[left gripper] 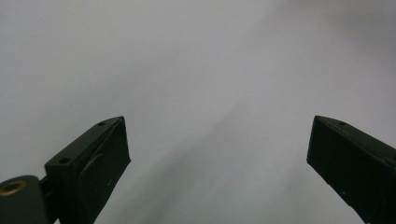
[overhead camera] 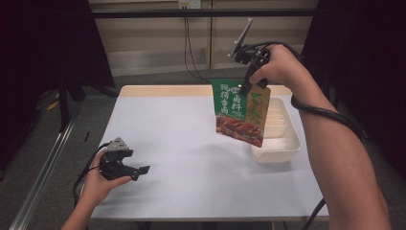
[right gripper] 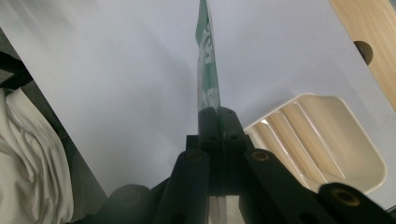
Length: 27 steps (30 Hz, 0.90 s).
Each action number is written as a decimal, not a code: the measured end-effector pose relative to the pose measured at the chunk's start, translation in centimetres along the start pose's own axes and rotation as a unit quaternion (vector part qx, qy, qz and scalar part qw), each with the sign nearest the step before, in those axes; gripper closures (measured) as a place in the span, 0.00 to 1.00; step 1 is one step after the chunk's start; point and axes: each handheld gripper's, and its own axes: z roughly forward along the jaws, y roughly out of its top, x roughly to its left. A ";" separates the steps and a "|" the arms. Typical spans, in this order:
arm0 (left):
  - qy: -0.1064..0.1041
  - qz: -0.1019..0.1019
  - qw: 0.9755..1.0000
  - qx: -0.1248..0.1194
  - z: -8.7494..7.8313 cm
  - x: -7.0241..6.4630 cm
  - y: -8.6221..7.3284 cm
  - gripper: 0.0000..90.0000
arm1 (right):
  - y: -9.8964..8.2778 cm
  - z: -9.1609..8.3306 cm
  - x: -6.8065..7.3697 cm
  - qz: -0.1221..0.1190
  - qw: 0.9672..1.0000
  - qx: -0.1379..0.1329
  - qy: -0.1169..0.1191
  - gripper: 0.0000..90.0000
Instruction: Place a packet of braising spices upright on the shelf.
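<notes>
Your right gripper [overhead camera: 248, 86] pinches the top edge of the green food pouch [overhead camera: 239, 112], jaws pressed flat on it. The pouch hangs in the air above the table [overhead camera: 182, 139], just in front of the white ridged tray [overhead camera: 282, 139]. Your left gripper [overhead camera: 136, 170] rests low near the table's front left, jaws spread wide, nothing between them

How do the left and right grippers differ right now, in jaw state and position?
The left gripper has its jaws wide apart with nothing between them; the right gripper is shut on the top edge of the green printed food pouch. The left sits low at the near left of the white table; the right is raised, the pouch hanging beside the cream ridged plastic tray. Both are black and hand-held.
</notes>
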 end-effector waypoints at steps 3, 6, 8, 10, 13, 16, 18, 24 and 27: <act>0.000 0.000 1.000 -0.001 -0.1 0.0 0.0 0.06 | -0.3 -0.2 -0.1 0.003 1.000 0.001 -0.001 1.00; 0.000 -0.002 1.000 -0.001 0.0 0.0 0.0 0.06 | -0.7 -0.4 -0.3 0.005 1.000 0.000 -0.002 1.00; 0.000 -0.002 1.000 -0.001 0.0 0.0 0.0 0.06 | -1.0 -0.6 -0.4 0.008 1.000 -0.001 -0.003 1.00; 0.000 -0.001 1.000 0.000 0.0 0.0 0.0 0.06 | -1.4 -0.8 -0.5 0.010 1.000 0.001 -0.002 1.00; 0.000 -0.003 1.000 -0.002 0.0 0.0 0.0 0.06 | -1.9 -0.9 -0.8 0.016 1.000 -0.002 -0.004 1.00; 0.003 -0.004 1.000 -0.006 0.0 0.0 0.0 0.06 | -2.5 -0.9 -1.0 0.019 1.000 -0.003 0.000 1.00; 0.001 0.000 1.000 -0.001 -0.1 0.1 0.0 0.06 | -2.8 -1.0 -1.1 0.023 1.000 -0.001 0.000 1.00; 0.003 -0.003 1.000 -0.003 -0.1 0.0 0.0 0.06 | -3.7 -1.2 -1.5 0.030 1.000 -0.002 -0.006 1.00; 0.003 -0.004 1.000 -0.004 -0.1 0.1 0.0 0.06 | -4.2 -1.5 -1.6 0.034 0.999 0.000 -0.006 1.00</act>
